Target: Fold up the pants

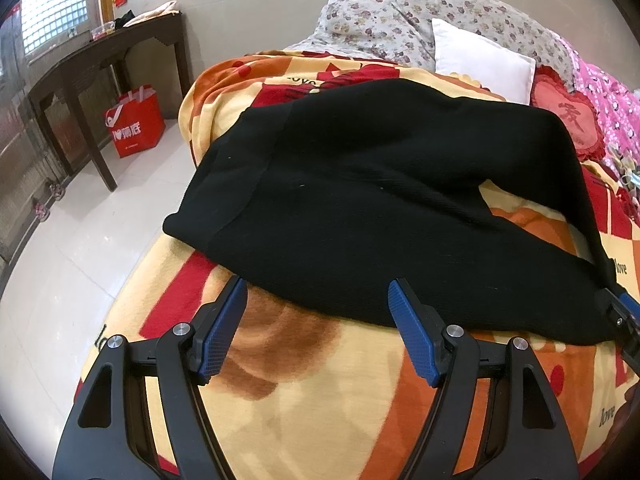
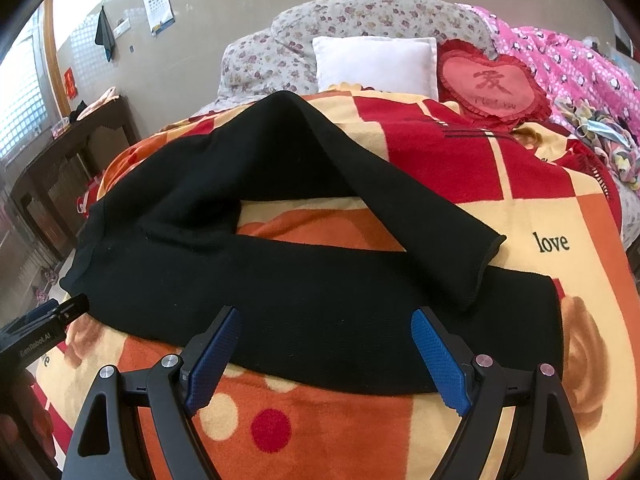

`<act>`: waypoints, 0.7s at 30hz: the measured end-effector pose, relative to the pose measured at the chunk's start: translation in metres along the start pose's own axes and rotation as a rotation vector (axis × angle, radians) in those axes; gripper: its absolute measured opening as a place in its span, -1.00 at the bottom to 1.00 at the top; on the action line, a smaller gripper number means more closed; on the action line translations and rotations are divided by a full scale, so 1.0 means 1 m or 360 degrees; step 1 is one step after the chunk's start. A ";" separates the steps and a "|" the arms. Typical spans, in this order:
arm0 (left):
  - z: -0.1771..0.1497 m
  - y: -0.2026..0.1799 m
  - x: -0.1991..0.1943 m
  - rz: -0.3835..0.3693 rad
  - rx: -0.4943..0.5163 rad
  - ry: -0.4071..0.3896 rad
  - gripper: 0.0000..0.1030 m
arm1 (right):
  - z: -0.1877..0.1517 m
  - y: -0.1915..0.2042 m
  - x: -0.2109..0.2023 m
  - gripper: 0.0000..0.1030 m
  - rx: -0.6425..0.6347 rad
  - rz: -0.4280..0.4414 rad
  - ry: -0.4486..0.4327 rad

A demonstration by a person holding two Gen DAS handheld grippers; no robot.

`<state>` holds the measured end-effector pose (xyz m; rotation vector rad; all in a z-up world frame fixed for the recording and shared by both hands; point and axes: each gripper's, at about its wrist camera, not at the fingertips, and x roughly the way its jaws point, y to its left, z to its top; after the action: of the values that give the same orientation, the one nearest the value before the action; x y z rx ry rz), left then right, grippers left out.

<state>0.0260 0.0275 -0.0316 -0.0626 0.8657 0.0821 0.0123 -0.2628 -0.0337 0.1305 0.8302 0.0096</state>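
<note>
Left wrist view puts your left gripper [image 1: 318, 312] closest to you, its blue pads spread wide and holding nothing, hovering over the patterned blanket [image 1: 300, 400] with the near hem of the black pants [image 1: 360, 200] lying just ahead of the fingertips. From here the pants run left to right across the bed, waistband end toward your left near the bed's edge and legs trailing off to your right, so their long axis lies crosswise to the way your fingers point. Your right gripper [image 2: 326, 344] is likewise wide apart and empty; its tips sit at or just over the near edge of the lower leg, though you cannot tell whether they touch the cloth. In the right wrist view the second leg [image 2: 400, 208] angles away from the waist and its cuff lies on top of the near leg, leaving a wedge of blanket showing between them. So your left hand is the nearer one to the waistband and your right to the cuffs. Farther back sit the white pillow [image 2: 374, 64], the red heart cushion [image 2: 494, 84] and the floral bedding [image 2: 360, 16] against the wall.
</note>
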 end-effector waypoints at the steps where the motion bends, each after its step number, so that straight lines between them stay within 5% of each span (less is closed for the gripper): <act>1: 0.000 0.002 0.000 0.0004 -0.0004 0.0000 0.43 | 0.000 -0.001 0.000 0.67 0.0003 0.0000 -0.0001; 21: 0.005 0.029 0.012 0.0023 -0.0079 0.0097 0.43 | -0.004 -0.051 -0.006 0.67 0.0120 -0.0097 0.0010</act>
<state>0.0346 0.0571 -0.0380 -0.1059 0.9254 0.1161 0.0030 -0.3133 -0.0385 0.1759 0.8408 -0.0788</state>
